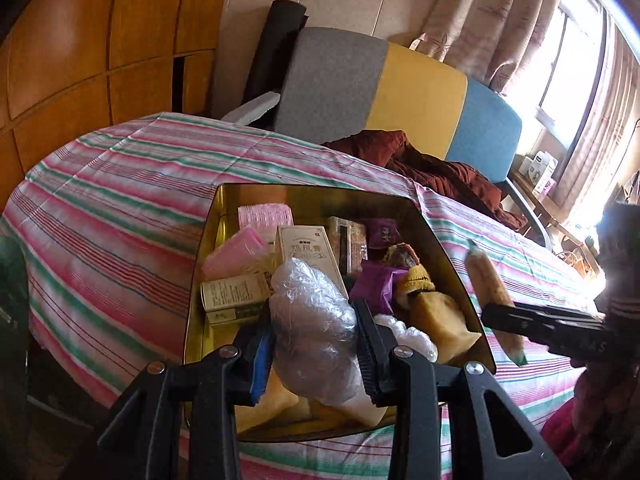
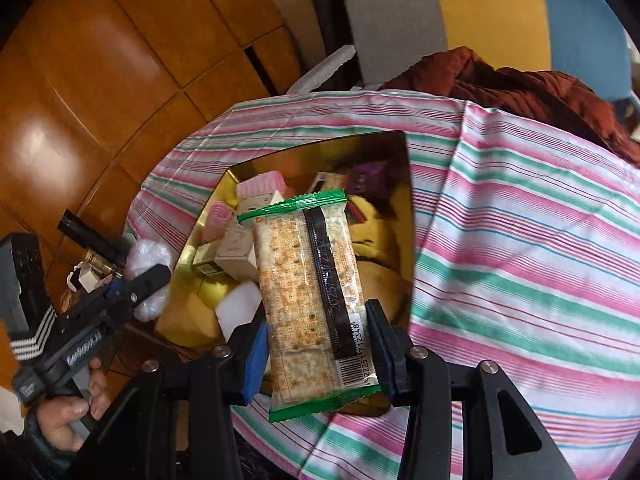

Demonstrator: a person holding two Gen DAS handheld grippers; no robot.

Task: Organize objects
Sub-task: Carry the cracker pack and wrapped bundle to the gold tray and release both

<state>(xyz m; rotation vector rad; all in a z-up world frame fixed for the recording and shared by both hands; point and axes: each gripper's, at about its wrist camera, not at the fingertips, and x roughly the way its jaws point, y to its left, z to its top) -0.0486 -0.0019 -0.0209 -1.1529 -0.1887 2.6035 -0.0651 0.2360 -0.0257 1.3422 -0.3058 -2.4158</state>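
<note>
A gold tin box [image 1: 448,240] [image 2: 404,184] lies open on the striped bed, filled with small cartons, pink rolls, purple packets and yellow cloth. Over its near end my left gripper [image 1: 314,330] is shut on a crumpled clear plastic bag [image 1: 312,320]. The same bag [image 2: 146,260] and the left gripper [image 2: 136,280] show at the box's left in the right wrist view. My right gripper [image 2: 316,340] is shut on a cracker packet [image 2: 308,292] with green ends, held above the box. That packet [image 1: 490,280] hangs by the box's right rim in the left wrist view, the right gripper [image 1: 500,312] clamping it.
The pink, green and white striped sheet [image 1: 120,208] [image 2: 520,240] covers the bed around the box. A rust-red blanket [image 1: 440,172] lies behind it, against a grey, yellow and blue headboard [image 1: 400,92]. Wooden wardrobe doors [image 2: 100,60] stand on the left. A hand [image 2: 64,412] holds the left gripper.
</note>
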